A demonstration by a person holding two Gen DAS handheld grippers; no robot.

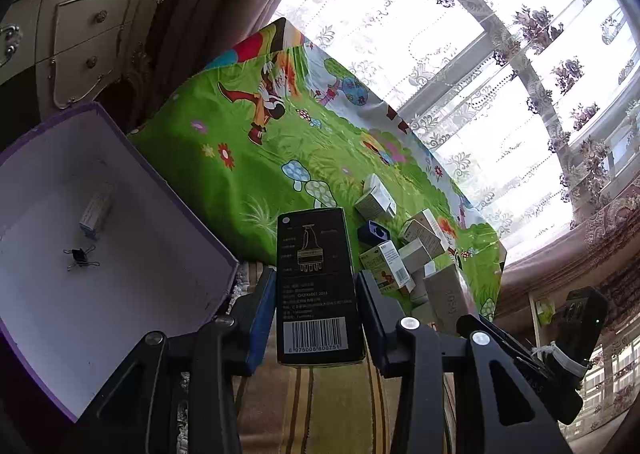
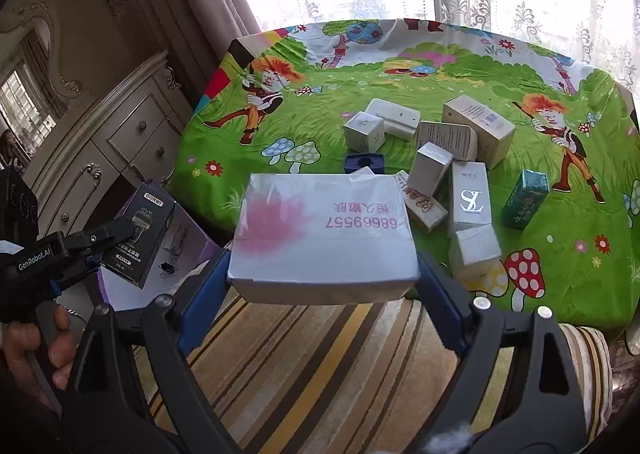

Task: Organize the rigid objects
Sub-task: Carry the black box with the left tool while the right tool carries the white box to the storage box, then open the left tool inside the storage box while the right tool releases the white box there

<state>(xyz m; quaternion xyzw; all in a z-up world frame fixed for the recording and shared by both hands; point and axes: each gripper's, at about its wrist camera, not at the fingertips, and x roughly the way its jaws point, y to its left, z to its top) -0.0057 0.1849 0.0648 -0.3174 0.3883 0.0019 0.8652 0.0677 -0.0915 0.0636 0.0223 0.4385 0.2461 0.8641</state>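
Left wrist: gripper (image 1: 316, 294) clamped on black box (image 1: 314, 286) near purple bin (image 1: 120, 213). Right gripper (image 2: 324, 278) pinched wide white box (image 2: 324, 230); risked slipping, shallow grip.

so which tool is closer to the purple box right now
Left. The left tool, holding the black box, sits right beside the purple box, by its open top. The right tool, gripping the white box, is further off, nearer the table.
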